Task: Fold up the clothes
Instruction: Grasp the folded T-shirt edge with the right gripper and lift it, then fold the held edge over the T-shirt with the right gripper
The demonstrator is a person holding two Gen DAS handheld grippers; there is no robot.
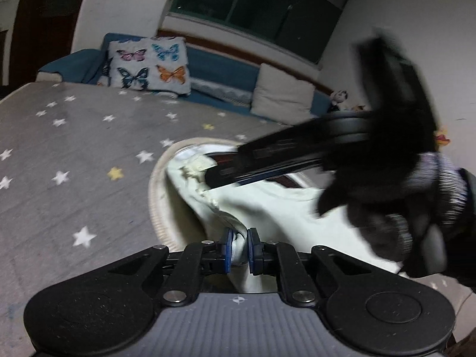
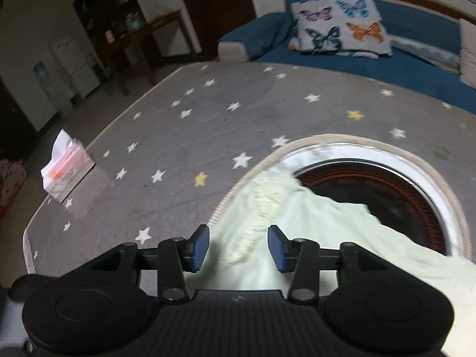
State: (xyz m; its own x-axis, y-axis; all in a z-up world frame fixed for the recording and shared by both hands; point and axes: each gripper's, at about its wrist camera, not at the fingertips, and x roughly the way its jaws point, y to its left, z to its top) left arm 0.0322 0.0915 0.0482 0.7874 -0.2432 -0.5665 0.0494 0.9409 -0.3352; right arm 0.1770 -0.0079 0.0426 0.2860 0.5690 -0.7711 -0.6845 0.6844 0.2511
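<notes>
Garment: one pale green piece is seen, lying crumpled across the near rim of one round opening in the star-printed table, partly hanging inside. One left tool is clamped on a pinch of the cloth; one right tool stands apart above it. Judged step: drawing the garment out for spreading; a second hold is called for.
</notes>
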